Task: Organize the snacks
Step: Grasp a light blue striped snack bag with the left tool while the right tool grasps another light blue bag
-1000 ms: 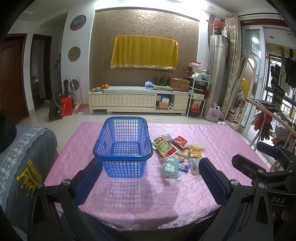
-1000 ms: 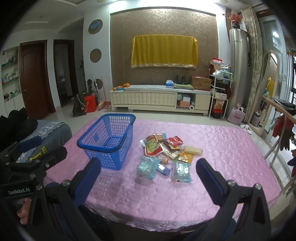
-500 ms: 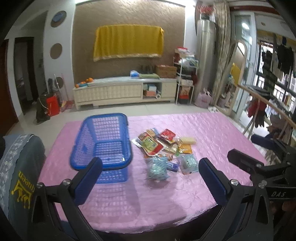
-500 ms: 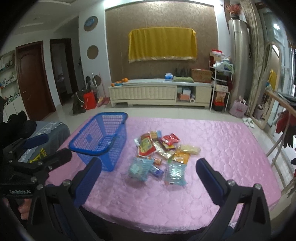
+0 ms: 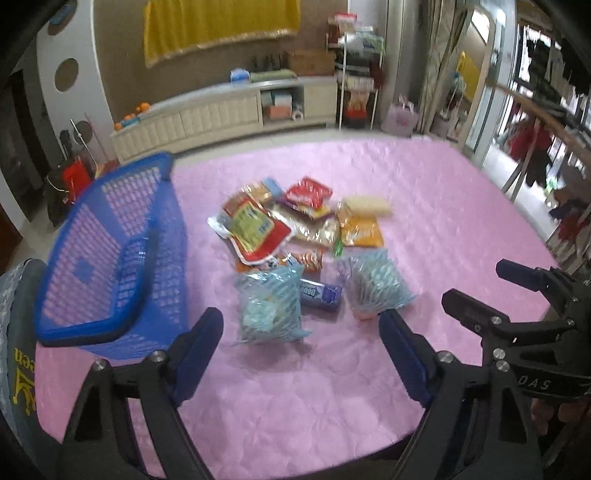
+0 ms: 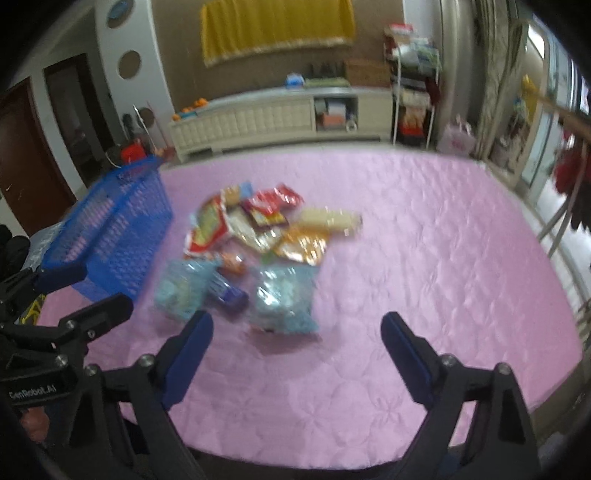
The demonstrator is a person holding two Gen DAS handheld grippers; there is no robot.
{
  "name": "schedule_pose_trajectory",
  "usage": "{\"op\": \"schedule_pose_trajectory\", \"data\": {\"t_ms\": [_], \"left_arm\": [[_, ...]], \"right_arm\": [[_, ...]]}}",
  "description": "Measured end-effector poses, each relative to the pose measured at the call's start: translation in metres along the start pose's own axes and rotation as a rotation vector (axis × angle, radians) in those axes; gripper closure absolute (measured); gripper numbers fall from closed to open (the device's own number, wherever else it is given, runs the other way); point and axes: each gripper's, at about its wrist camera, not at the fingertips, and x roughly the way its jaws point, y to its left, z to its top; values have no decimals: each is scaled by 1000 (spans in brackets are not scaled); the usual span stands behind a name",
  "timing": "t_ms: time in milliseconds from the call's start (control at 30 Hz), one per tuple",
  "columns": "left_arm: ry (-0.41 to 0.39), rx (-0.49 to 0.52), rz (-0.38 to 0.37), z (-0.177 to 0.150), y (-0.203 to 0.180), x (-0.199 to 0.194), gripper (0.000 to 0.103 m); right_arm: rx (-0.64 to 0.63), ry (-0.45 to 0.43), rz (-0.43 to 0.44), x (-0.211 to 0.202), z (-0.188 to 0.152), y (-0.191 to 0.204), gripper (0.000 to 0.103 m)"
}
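The snacks (image 5: 295,240) lie in a loose pile near the middle of the table, on a pink quilted cloth (image 5: 443,221). Just to the left of the pile stands a blue plastic basket (image 5: 110,258), upright, and I see nothing inside it. In the pile I can see a red and yellow packet (image 5: 255,230) on the side toward the basket, a small red packet (image 5: 308,192) behind it, a pale long packet (image 5: 365,205) and an orange packet (image 5: 360,230) on the right side. Nearest to the person lie two light blue bags (image 5: 267,306) (image 5: 375,284) and between them a dark blue roll (image 5: 319,293), which touches the left bag.

The left gripper (image 5: 301,347) hovers over the near part of the cloth with its fingers spread wide, and it holds nothing. The left light blue bag lies just ahead, between the two fingers in this view. The right gripper (image 6: 297,343) is also spread wide and empty, and it points to the right light blue bag (image 6: 282,299). The picture from the right side is blurred, so small details of the packets are not readable there.

Behind the table there is a long white cabinet (image 5: 221,110) along the wall, and a yellow cloth (image 5: 218,26) hangs above it.
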Motion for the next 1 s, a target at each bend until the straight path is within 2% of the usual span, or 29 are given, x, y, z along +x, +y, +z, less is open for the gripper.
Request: {"op": "schedule_pose_trajectory", "data": {"t_ms": [167,267,500,567,667,1000], "left_arm": [[107,-23,35,6,9,49,17],[145,-13,81,9,15,75,17],[209,-35,78,6,28,109,17],[225,-55,79,5,32,115,25],[241,-93,38,1,39,121,40],[183,-115,5,-10,44,89,47]], "right_arm": [[42,66,12,42,-8,-16,10],[61,99,23,60,-6,-19,10],[63,119,37,88,-7,-16,10],[83,116,56,89,-7,-19,10],[86,109,45,85,-8,-21,10],[84,118,29,80,-4,-18,10]]}}
